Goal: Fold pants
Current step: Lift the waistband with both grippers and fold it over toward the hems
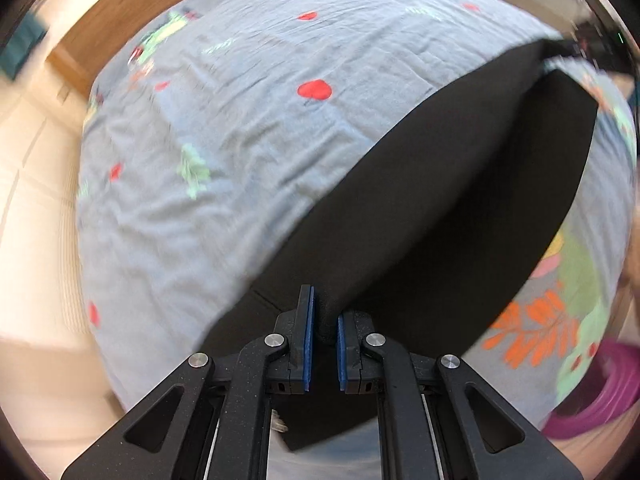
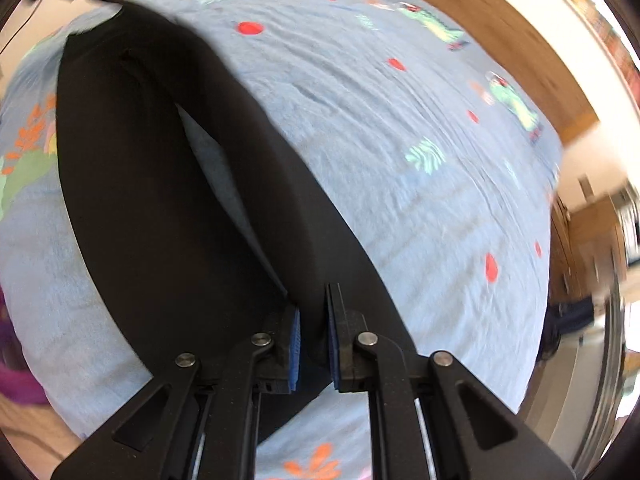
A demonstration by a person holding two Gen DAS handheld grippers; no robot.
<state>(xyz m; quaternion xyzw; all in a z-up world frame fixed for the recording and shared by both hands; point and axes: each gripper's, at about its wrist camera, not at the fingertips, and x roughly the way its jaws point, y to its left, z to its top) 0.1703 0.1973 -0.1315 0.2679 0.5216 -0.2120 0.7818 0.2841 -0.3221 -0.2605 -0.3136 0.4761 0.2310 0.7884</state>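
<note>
Black pants (image 1: 460, 200) lie across a light blue bed sheet (image 1: 224, 128) printed with red spots and leaves. My left gripper (image 1: 325, 320) is shut on a pinched fold of the black pants, which stretch away up and to the right. In the right wrist view the same black pants (image 2: 140, 184) run from the upper left down to the jaws. There my right gripper (image 2: 314, 336) is shut on the pants' fabric, lifting one layer over the other with a gap of sheet (image 2: 216, 168) showing between them.
The sheet (image 2: 420, 160) covers a bed with a wooden frame (image 2: 496, 36) along its far side. Pale floor (image 1: 32, 168) lies to the left in the left wrist view. Something purple (image 1: 600, 396) lies at the lower right of that view.
</note>
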